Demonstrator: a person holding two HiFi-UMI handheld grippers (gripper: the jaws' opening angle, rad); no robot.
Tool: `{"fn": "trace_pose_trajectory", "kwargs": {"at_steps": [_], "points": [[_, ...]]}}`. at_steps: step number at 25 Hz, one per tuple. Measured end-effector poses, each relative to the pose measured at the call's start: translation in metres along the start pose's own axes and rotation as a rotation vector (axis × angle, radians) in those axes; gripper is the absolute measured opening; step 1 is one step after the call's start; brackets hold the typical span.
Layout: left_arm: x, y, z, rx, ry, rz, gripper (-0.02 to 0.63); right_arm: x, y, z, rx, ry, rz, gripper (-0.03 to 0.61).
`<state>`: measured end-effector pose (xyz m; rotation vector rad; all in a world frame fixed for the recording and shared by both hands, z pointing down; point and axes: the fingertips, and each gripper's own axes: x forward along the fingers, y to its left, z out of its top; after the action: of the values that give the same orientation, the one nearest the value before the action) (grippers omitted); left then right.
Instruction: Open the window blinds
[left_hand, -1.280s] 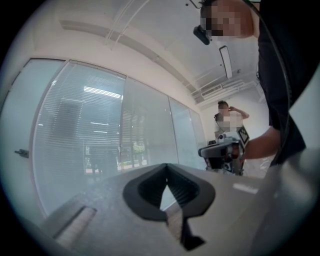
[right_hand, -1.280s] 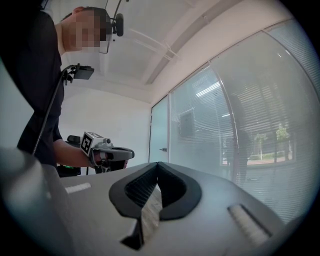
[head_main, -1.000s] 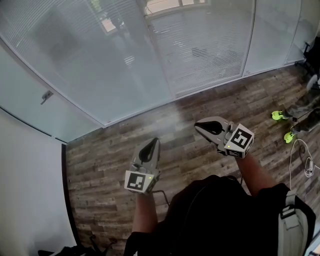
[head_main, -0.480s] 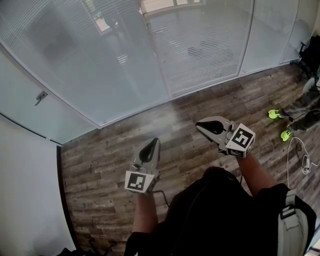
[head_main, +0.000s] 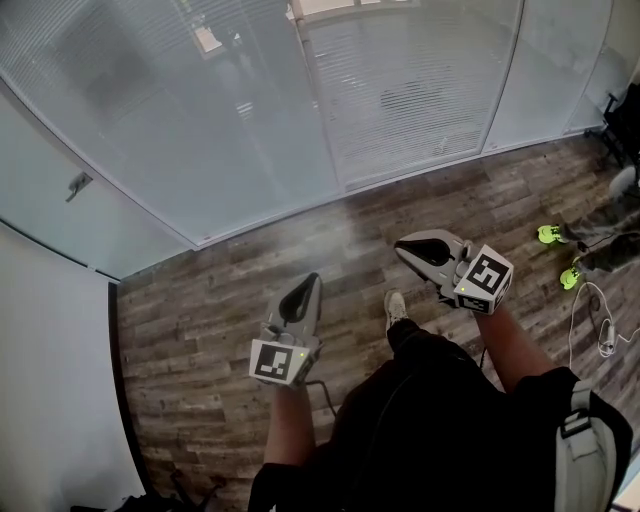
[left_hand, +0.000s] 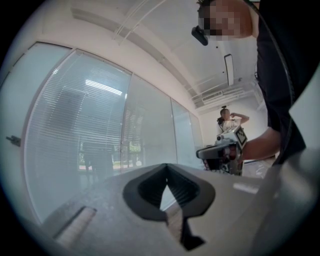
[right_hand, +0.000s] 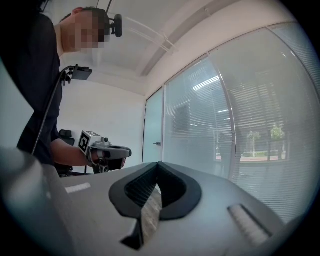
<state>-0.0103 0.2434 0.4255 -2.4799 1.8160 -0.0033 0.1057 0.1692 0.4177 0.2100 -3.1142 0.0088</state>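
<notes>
At 10 o'clock in the head view, a door handle (head_main: 78, 184) sits on a frosted panel. Near 7 o'clock the left gripper (head_main: 311, 279) points level toward the glass, its claw pressed together on nothing. I judge it is only being carried there, not yet working.

The blinds (head_main: 420, 90) fill 12 o'clock behind the glass wall (head_main: 560, 70), lowered and well apart from both grippers.

Just right of centre, toward 3 o'clock, the right gripper (head_main: 402, 247) also has its claw pressed together and empty, angled toward 10 o'clock.

At the far 3 o'clock edge are another person's green shoes (head_main: 550, 234), the body cut off.

No cord, wand or knob for the blinds can be made out, so where to grip is unclear.
</notes>
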Motion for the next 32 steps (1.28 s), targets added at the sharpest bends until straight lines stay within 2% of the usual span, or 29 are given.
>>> {"fn": "trace_pose_trajectory", "kwargs": {"at_steps": [4, 8, 15, 21, 32], "points": [[0.011, 0.013, 0.000, 0.002, 0.004, 0.009, 0.005, 0.016, -0.013, -0.004, -0.002, 0.004, 0.027, 0.006], [0.032, 0.025, -0.001, 0.011, 0.018, 0.020, 0.005, 0.031, -0.039, 0.004, 0.010, -0.033, 0.036, 0.005], [0.070, 0.062, -0.002, 0.014, 0.026, 0.052, 0.005, 0.067, -0.079, 0.002, -0.007, -0.014, 0.103, 0.005], [0.113, 0.095, 0.002, 0.029, 0.018, 0.075, 0.004, 0.091, -0.134, 0.011, -0.003, -0.041, 0.103, 0.005], [0.173, 0.137, -0.001, 0.041, 0.038, 0.107, 0.005, 0.113, -0.201, 0.014, -0.009, -0.035, 0.131, 0.005]]}}
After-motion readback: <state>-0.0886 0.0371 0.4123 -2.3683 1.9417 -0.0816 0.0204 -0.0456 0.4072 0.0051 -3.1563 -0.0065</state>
